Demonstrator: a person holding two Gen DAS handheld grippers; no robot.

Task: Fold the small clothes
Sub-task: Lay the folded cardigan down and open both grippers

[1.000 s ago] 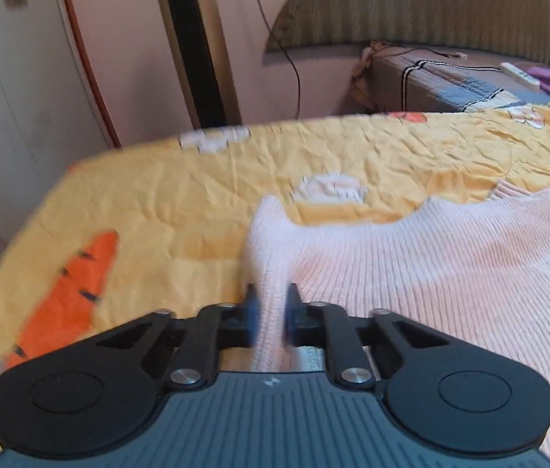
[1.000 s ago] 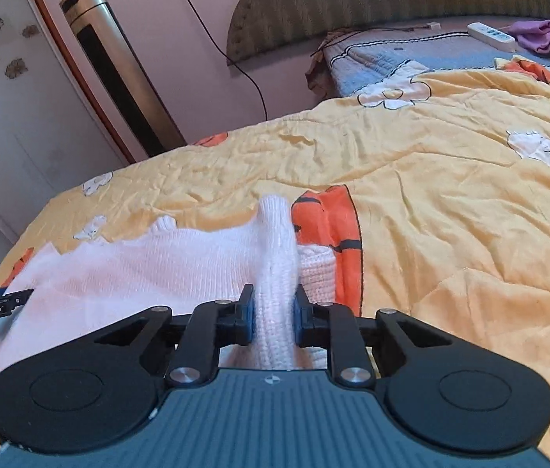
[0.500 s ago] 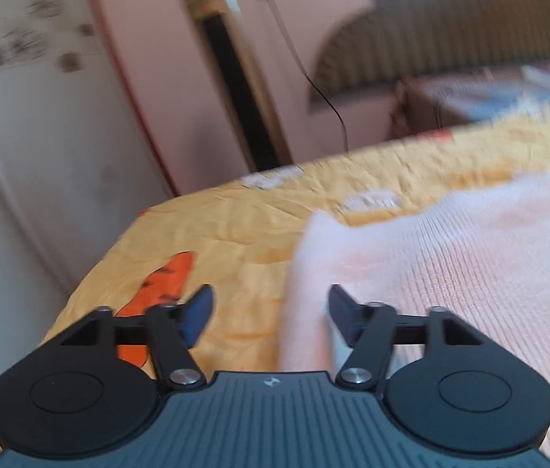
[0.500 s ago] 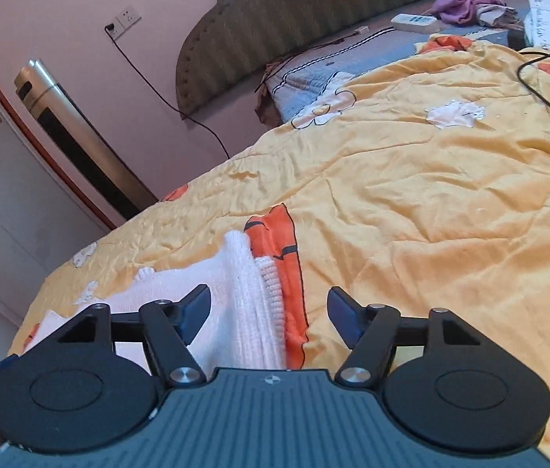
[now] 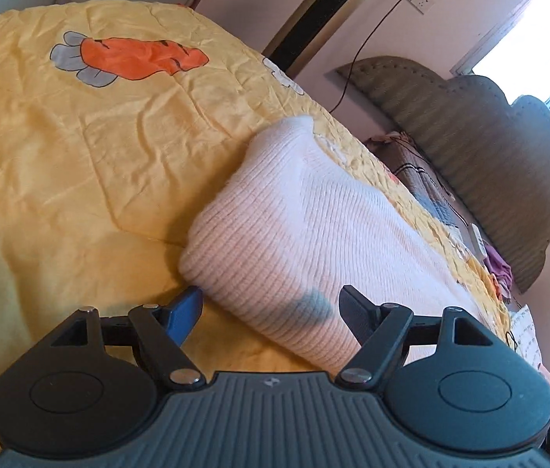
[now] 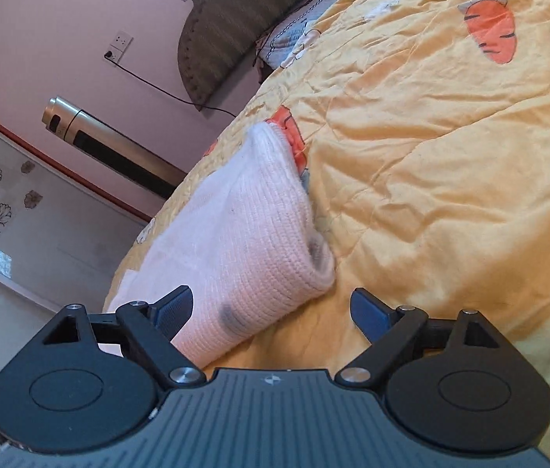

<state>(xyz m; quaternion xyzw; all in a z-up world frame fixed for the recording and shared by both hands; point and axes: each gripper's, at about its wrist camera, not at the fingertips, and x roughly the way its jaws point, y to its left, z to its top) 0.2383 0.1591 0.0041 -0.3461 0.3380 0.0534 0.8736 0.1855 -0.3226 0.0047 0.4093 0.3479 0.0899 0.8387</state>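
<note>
On quilt (image 5: 60, 163) | sweater (image 5: 294, 218) between both jaws | left gripper (image 5: 271, 308), right gripper (image 6: 271, 308) wide, unclamped

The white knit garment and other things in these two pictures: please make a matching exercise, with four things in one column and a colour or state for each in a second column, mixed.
Things:
1. white knit garment
2. quilt
3. left gripper
4. carrot print

Colours or states:
A. orange
B. open, holding nothing
C. yellow and wrinkled
D. folded, lying on the bed

Right pairs: 1-D, 2-C, 3-B, 4-A. The right gripper is open as well, so B would fit it too.
</note>
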